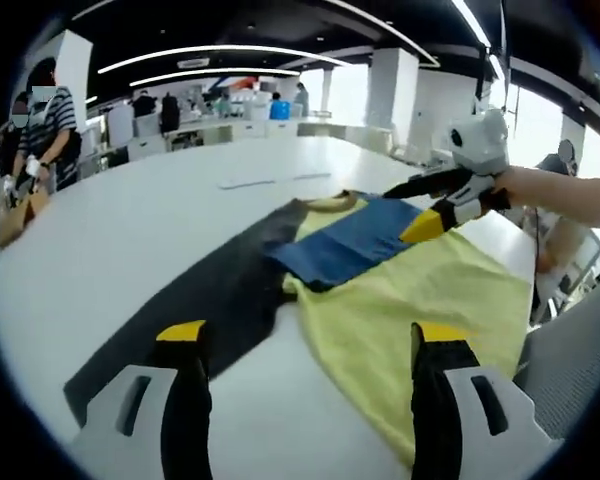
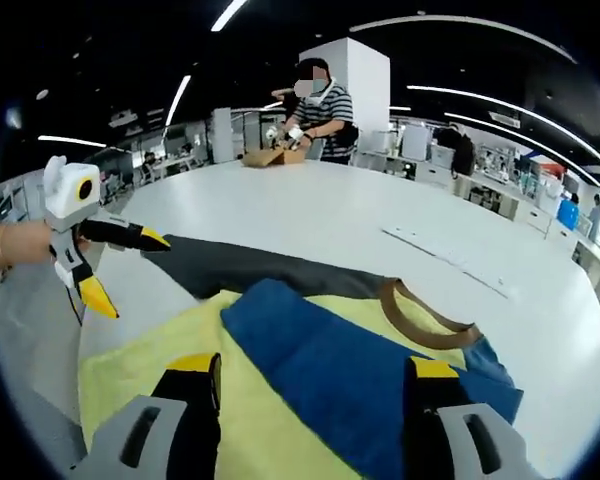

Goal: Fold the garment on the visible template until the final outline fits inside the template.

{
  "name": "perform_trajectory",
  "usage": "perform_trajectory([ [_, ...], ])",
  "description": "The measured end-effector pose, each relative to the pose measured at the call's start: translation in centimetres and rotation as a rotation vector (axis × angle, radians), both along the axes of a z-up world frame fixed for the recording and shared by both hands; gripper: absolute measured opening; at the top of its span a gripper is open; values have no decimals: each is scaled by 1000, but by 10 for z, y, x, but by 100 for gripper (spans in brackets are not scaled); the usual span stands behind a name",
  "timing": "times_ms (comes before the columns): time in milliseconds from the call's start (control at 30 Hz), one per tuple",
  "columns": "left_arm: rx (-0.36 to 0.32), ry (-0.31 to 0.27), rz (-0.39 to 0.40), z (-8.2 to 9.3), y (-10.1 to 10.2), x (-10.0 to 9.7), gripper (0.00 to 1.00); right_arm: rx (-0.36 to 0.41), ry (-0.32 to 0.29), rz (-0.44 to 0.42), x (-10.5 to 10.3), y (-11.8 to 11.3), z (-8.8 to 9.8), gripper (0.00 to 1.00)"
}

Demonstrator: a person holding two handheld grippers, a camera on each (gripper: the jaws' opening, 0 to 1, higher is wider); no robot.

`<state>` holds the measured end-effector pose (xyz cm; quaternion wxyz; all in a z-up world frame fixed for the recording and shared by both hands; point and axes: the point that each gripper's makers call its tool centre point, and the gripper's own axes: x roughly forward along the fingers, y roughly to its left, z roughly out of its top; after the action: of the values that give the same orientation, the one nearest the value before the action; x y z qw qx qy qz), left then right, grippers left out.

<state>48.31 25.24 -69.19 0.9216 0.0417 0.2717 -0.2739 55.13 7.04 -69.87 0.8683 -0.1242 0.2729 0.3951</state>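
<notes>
The left gripper [image 1: 310, 350] hangs above the white bench [image 1: 140, 240], jaws spread wide with nothing between them. Just ahead of it lies the garment [image 1: 410, 310], yellow with a blue panel and a brown collar, spread partly over the dark grey template [image 1: 220, 290]. The right gripper [image 2: 310, 385] hovers close over the garment's blue panel [image 2: 350, 370], jaws likewise spread and empty. In the left gripper view, a hand [image 1: 540, 185] holds it over the far edge of the blue panel. A person in a striped shirt [image 2: 325, 105] stands at the far side.
</notes>
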Motion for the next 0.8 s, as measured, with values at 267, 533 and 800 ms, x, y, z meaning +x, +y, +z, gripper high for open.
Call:
perform_trajectory([
  [267,-8,29,32,-9,-1,11,51,-50,-4,-90,-3,-58,-9,66],
  [533,-8,33,12,-17,-15,23,39,-56,-3,-176,-6,-99,-12,58],
  [800,-10,61,1,-27,-26,34,30,-85,2,-230,-8,-131,-20,51],
])
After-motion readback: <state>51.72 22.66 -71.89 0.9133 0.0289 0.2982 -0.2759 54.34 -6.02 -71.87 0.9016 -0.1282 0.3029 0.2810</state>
